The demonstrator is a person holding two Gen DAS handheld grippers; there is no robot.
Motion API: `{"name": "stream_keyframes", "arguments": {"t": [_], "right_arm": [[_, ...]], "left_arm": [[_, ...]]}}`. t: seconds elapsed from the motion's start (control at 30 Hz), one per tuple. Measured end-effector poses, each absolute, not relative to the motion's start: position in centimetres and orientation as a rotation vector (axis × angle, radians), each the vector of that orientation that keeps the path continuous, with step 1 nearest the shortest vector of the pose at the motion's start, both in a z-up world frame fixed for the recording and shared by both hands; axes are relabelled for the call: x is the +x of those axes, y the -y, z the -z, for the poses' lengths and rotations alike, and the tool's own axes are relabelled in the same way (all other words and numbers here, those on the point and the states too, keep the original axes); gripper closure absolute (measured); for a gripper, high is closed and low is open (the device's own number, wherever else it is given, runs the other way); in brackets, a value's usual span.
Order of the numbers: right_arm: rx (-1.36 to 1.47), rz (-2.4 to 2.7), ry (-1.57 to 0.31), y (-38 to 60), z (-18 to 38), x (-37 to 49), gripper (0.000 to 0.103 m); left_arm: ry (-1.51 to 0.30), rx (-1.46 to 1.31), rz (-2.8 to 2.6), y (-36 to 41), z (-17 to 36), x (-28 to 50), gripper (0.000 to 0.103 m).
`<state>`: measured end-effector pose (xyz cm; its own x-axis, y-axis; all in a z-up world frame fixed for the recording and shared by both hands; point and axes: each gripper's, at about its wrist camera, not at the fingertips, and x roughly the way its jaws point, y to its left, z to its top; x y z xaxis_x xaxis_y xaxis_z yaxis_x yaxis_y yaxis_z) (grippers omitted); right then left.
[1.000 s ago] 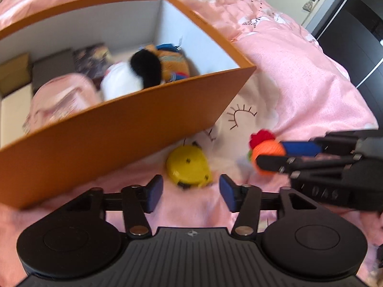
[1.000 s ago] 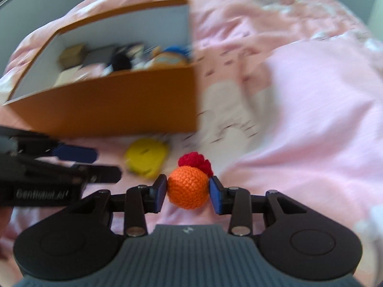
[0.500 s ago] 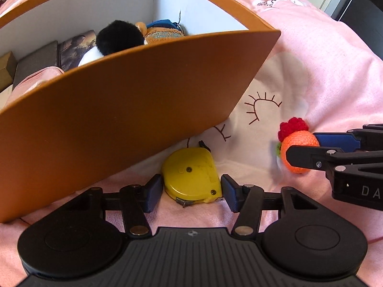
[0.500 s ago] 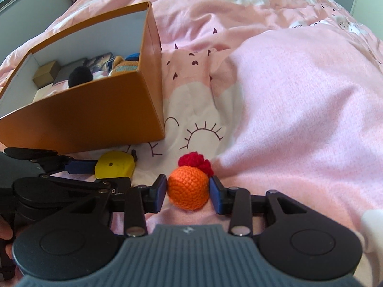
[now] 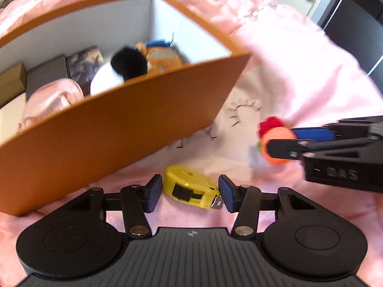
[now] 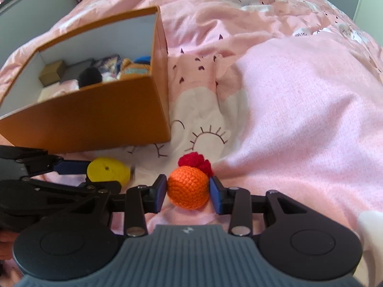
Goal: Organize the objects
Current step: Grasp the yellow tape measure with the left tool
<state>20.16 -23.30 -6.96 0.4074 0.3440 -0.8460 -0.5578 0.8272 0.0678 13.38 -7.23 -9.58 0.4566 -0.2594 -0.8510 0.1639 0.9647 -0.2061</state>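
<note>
A yellow tape measure (image 5: 190, 186) sits between the blue pads of my left gripper (image 5: 189, 192), and the pads look closed against its sides. It also shows in the right wrist view (image 6: 107, 172). My right gripper (image 6: 188, 192) is shut on an orange crocheted ball with a red tuft (image 6: 188, 187), which also shows at the right of the left wrist view (image 5: 275, 141). An orange box with white inner walls (image 5: 115, 124) stands to the left on the pink bedspread (image 6: 299, 119); it also appears in the right wrist view (image 6: 95, 117).
The box holds a black and white plush (image 5: 124, 69), an orange plush (image 5: 162, 57), a pink bundle (image 5: 50, 100) and several small boxes (image 5: 45, 76). A dark cabinet and door (image 5: 354, 26) stand at the far right.
The left gripper has tilted up with the tape measure between its pads, so more of the box's inside shows. The right gripper still holds the orange ball.
</note>
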Motion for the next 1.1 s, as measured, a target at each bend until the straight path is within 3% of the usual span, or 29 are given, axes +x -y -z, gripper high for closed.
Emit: {"name": "stream_keyframes", "arguments": {"t": [0.7,1.1], "right_arm": [[-0.251,-0.805,-0.738,20.7,-4.7,19.5,0.063],[-0.539,-0.919,-0.671,11.9,-2.8,25.4,0.063]], "left_arm": [[-0.759,-0.232,0.228,2.0,-3.5,11.8,0.045],[-0.824,-0.276,0.149,-2.7,-0.5,20.5,0.045]]}}
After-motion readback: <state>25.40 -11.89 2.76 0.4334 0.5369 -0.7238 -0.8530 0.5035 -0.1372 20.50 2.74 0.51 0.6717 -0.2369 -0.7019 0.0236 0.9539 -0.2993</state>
